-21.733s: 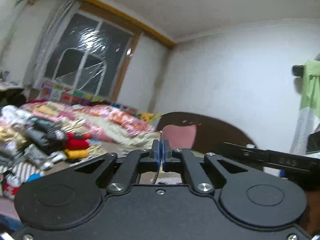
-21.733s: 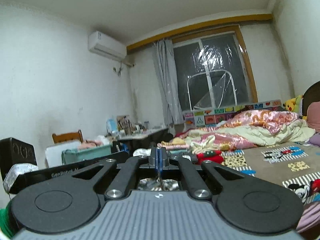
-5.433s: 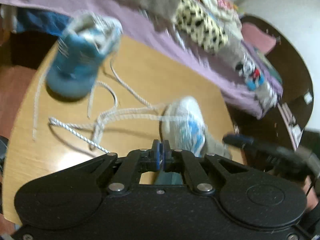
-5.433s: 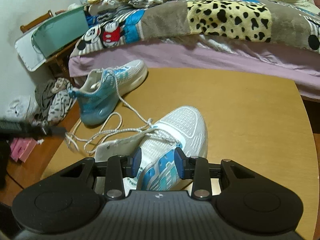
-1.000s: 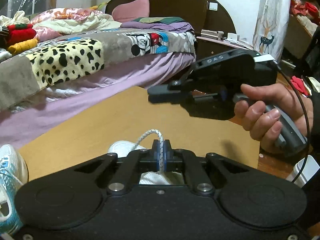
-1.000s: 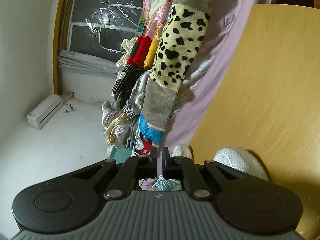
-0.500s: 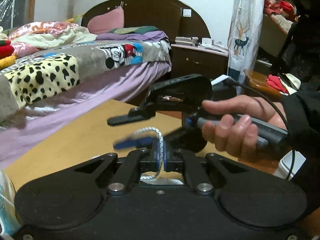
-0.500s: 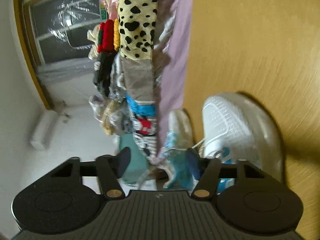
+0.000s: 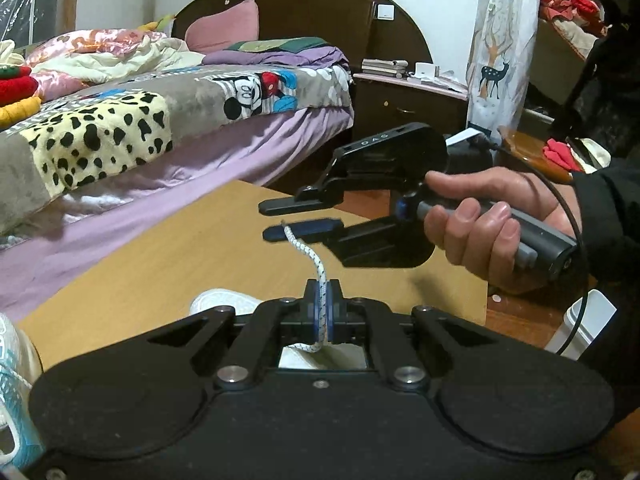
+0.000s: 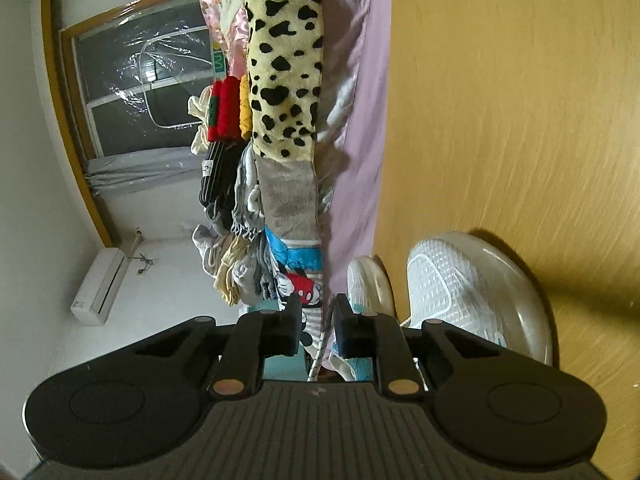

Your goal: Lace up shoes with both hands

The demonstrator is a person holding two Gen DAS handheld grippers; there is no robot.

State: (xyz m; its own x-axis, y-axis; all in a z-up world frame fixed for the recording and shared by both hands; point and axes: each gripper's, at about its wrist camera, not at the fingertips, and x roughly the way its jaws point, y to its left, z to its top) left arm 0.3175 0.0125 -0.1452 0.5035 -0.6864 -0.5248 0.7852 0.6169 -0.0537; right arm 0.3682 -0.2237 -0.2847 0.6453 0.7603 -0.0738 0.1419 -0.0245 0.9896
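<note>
Left tool [image 9: 322, 298] pinches the speckled shoelace [image 9: 310, 254], whose free end rises to the right tool [image 9: 298, 216], jaws parted around the tip. The white sneaker [image 10: 472, 292] lies on the bench [image 9: 160, 256] below. Judged a handover: the right tool should close on the tip before the left lets go.

Braided cord shoelace [image 9: 316, 264]; matt wood table [image 9: 192, 248]; mesh-knit shoe [image 10: 452, 280].

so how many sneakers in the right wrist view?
2. One white mesh sneaker lies on the wooden table, right of the open right gripper. A second sneaker sits just left of it, toward the bed, largely hidden behind the fingers.
</note>
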